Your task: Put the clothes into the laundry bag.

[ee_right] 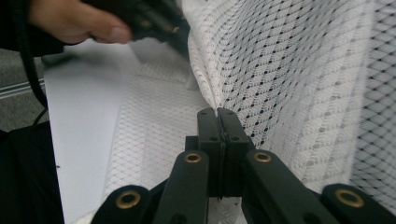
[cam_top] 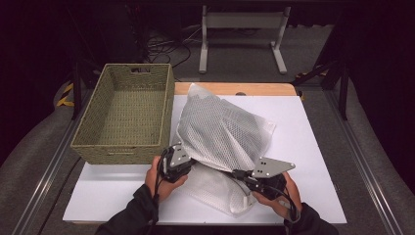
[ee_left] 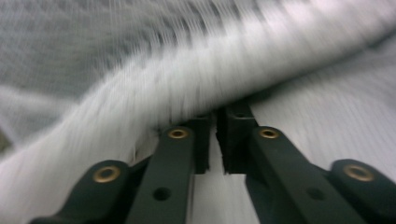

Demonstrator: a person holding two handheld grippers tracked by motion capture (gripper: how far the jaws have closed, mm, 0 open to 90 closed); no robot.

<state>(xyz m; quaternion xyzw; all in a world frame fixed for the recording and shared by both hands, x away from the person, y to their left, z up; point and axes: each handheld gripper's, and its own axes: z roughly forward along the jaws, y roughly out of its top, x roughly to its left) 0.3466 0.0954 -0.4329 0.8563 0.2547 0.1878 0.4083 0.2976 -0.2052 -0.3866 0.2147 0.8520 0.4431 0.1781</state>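
Observation:
A white mesh bag lies on the white table top, its near edge lifted between my two grippers. My right gripper is shut on a fold of that edge; in the right gripper view the jaws meet on the mesh. At the bag's left corner is my left gripper. In the blurred left gripper view its jaws stand a narrow slit apart, with a fold of mesh lying across their tips. The left hand also appears in the right gripper view.
An olive woven basket, with nothing in it, stands at the table's left, touching the bag's left side. A grey metal stand is on the floor behind the table. Bare white surface lies right of the bag.

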